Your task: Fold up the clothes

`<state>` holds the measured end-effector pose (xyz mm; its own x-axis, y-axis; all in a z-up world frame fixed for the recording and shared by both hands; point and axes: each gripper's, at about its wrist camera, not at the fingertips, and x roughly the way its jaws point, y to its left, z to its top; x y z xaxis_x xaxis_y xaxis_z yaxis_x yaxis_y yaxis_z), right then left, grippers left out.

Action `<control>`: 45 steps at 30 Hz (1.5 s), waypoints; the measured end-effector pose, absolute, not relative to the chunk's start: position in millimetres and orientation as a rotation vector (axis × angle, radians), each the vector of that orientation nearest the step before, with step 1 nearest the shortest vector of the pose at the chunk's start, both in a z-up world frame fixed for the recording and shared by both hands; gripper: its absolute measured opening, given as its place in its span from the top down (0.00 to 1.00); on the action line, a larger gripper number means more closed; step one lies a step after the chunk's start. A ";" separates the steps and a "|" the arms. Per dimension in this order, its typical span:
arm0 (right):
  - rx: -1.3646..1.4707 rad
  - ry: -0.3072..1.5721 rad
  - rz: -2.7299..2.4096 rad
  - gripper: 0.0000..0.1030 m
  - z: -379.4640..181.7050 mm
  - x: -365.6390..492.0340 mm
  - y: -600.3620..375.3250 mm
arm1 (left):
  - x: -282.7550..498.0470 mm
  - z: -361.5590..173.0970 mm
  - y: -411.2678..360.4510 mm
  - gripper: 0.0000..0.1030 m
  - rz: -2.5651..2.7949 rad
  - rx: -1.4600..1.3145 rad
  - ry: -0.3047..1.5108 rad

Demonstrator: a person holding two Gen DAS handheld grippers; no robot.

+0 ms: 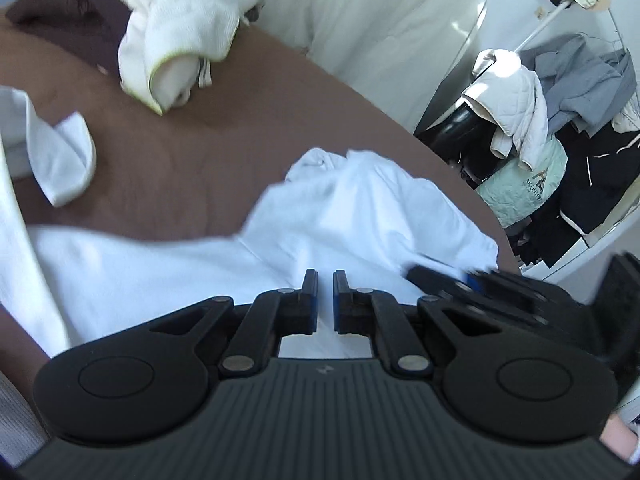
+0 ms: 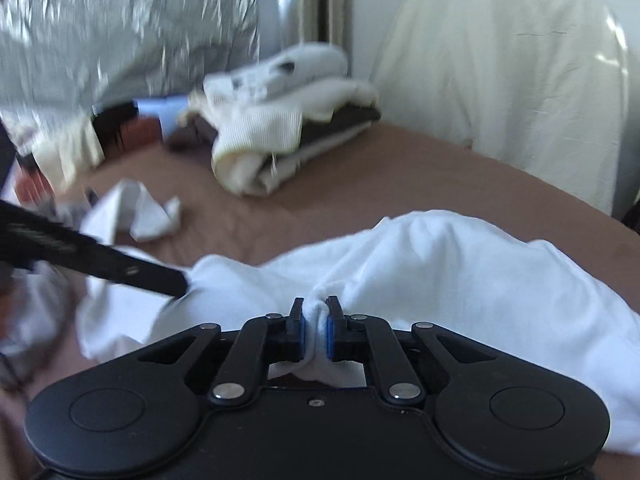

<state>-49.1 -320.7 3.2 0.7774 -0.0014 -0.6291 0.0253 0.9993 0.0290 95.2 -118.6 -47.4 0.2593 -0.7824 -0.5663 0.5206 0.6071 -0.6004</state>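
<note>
A white garment (image 1: pixel 360 220) lies rumpled on the brown bed cover (image 1: pixel 192 160), near its front edge. My left gripper (image 1: pixel 325 280) is shut, with a thin fold of the white cloth between its blue pads. In the right wrist view the left gripper (image 2: pixel 176 280) comes in from the left, its tip pinching the garment (image 2: pixel 460 280) at a gathered edge. My right gripper (image 2: pixel 316 308) is shut on a bunched fold of the same garment, which bulges between the pads. The right gripper (image 1: pixel 448 276) shows blurred at the garment's right side, close beside the left one.
A pile of cream and dark brown clothes (image 1: pixel 180 32) sits at the back of the bed. A small crumpled white cloth (image 1: pixel 64 156) lies to the left. A rack hung with jackets (image 1: pixel 560 140) stands past the bed's right edge. Silver foil sheeting (image 2: pixel 120 32) covers the far left.
</note>
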 end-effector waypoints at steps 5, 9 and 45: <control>0.132 0.693 0.052 0.89 7.6 -78.6 -331.0 | 100.5 -53.0 -120.1 0.91 -0.893 -0.360 0.979; 0.167 0.751 0.153 0.89 -15.8 -93.1 -330.1 | 102.5 -65.1 -134.7 0.75 -0.930 -0.380 1.011; 0.054 1.015 -0.129 0.41 -44.0 21.3 -363.0 | 71.0 -121.3 -214.1 0.88 -1.235 -0.249 1.273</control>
